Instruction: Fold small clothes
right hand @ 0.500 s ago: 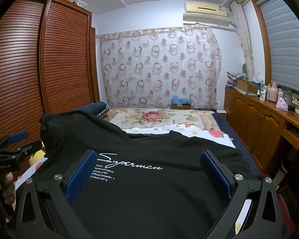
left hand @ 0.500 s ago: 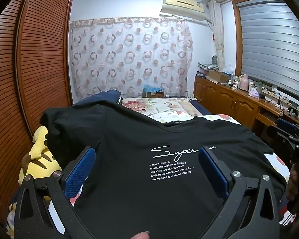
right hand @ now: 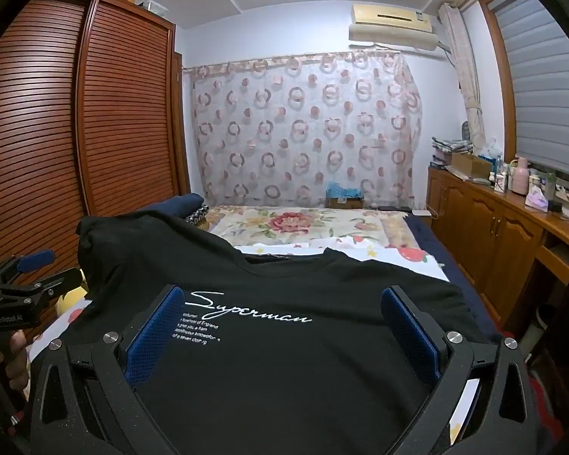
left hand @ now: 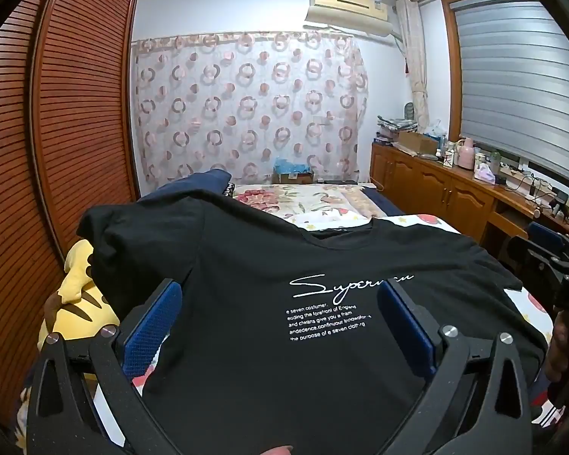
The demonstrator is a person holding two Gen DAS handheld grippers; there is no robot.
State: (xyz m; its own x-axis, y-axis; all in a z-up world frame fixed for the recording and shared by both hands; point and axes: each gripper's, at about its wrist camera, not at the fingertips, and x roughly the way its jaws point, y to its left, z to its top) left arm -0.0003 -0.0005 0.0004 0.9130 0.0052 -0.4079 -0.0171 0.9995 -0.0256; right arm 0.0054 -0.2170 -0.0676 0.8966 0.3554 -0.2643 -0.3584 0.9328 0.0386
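- Left wrist view: our left gripper (left hand: 280, 326) hangs above the black T-shirt (left hand: 284, 360), jaws spread wide, gripping nothing.
- Shirt lies face-up on the bed (left hand: 322, 204), left sleeve (left hand: 132, 250) bunched.
- Our right gripper (right hand: 284, 333) likewise has its jaws apart and empty.
- We'd judge no fold is made yet; flatten that sleeve first, pinch the hem corners evenly.
- Left to right: yellow plush (left hand: 72, 303), louvred wardrobe (right hand: 95, 113), ring-pattern curtain (right hand: 303, 129), wooden cabinets (right hand: 493, 227).
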